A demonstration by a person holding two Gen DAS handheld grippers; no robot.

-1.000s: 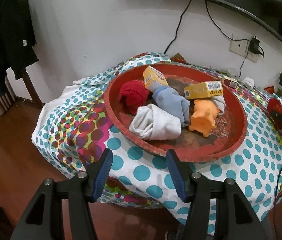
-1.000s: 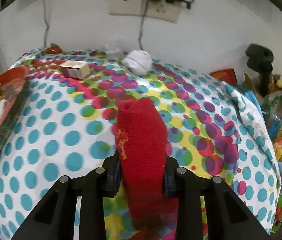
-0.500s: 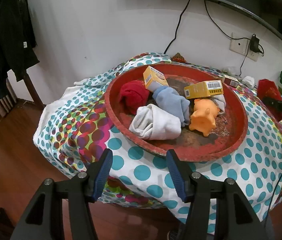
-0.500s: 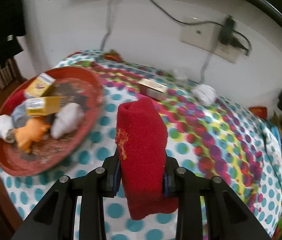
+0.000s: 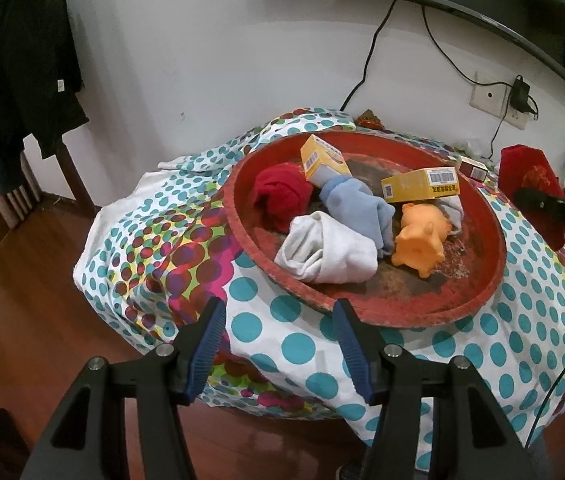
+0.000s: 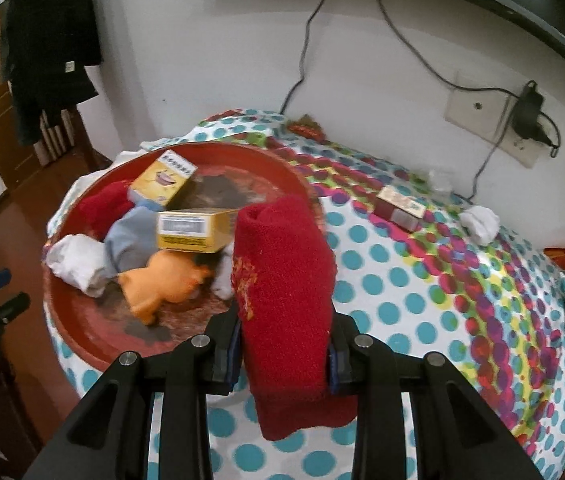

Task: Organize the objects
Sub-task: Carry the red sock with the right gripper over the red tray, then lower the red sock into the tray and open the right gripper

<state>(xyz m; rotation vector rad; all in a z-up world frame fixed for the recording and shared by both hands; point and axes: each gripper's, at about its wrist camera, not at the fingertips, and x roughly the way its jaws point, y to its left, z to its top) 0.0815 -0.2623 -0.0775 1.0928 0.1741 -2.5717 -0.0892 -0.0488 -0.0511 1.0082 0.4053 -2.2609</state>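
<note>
Right gripper point(image 6: 284, 354): black two-finger claw, its jaws pinching a rolled red terry sock point(image 6: 284, 280) that is standing upright between the pads, with a small orange mark on its left face. In the right wrist view the sock is hanging above the near right edge of the round red worn tray point(image 6: 82, 344); whether it is touching the rim cannot be told. In the left wrist view the same sock point(image 5: 530, 184) is showing at the tray's far right side.

Left gripper point(image 5: 278, 344): black claw with blue ribbed pads, jaws spread wide and holding nothing, hovering low in front of the near rim of the tray point(image 5: 362, 308).

Tray contents, lying together toward its left and middle:
- crumpled red cloth bundle point(image 5: 280, 196), at the left wall
- rolled white sock point(image 5: 324, 250), nearest the left gripper
- pale blue sock point(image 5: 356, 206), touching the white one
- orange rubber pig toy point(image 5: 420, 240), to the right of the blue sock
- yellow cardboard box with barcode point(image 5: 420, 186), resting above the pig
- second yellow cardboard box point(image 5: 320, 158), tilted at the far side

Supporting surface: table draped in white cloth with teal and multicoloured dots point(image 6: 422, 280).

Lying on the cloth, well apart from the tray: small dark red and cream box point(image 6: 400, 206); balled white cloth point(image 6: 480, 222) near the wall.
</note>
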